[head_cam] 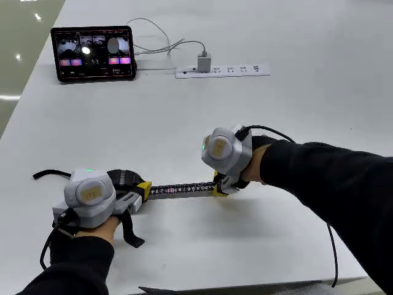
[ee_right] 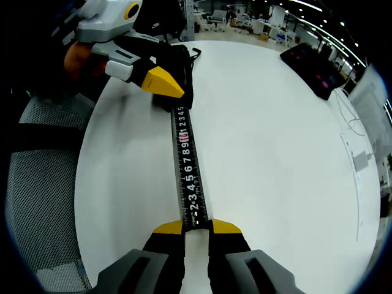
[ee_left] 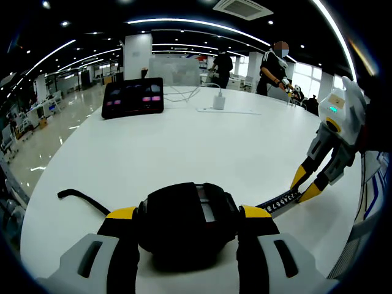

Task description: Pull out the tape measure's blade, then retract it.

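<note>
At the left of the counter (head_cam: 202,123), the left tool (ee_left: 188,212) is clamped across the black tape measure case (head_cam: 124,179), its yellow-tipped jaws pressing on either side. The case is rounded and smooth, so a harder pull could, I judge, twist it or drag it out of that grip. From the case the blade (ee_right: 187,153) runs rightward and lies flat on the counter, with only a short stretch drawn out. If it were lifted or angled off line, it could buckle or bind at the mouth of the case. At the blade's far end, the right tool (ee_right: 197,228) is closed on its tip. That pinch is narrow. If it slips or lets go all at once, the spring would likely whip the blade back against the case, so the return calls for easing.
</note>
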`<state>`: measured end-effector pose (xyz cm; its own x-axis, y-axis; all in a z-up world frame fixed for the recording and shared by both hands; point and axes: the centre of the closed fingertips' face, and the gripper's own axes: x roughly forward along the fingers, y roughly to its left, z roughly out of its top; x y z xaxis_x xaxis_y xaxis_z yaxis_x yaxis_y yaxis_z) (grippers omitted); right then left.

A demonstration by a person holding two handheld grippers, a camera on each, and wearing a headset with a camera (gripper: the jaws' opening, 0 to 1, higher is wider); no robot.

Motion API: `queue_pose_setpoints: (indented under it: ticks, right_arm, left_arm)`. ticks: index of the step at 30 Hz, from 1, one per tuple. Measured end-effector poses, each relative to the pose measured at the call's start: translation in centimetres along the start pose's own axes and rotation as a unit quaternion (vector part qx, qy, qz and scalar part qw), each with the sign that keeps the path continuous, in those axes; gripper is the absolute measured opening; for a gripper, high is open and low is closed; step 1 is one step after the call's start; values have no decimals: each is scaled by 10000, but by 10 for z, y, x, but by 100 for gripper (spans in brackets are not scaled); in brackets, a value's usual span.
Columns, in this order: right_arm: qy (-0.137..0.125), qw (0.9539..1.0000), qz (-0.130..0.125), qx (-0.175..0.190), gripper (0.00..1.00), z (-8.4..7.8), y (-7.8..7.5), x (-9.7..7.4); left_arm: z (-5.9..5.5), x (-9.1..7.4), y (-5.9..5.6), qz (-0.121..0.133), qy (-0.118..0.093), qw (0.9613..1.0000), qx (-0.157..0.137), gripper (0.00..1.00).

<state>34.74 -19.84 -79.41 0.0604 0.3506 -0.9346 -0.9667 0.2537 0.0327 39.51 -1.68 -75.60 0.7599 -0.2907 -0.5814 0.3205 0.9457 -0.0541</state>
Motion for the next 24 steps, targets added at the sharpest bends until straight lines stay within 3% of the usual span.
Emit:
queue_pose_setpoints:
  ticks: [24]
  right_arm:
    - [26,10000,-5,-15,9,8,1,3]
  left_arm:
    - [-1,2,1,1,-1,10000,2,60]
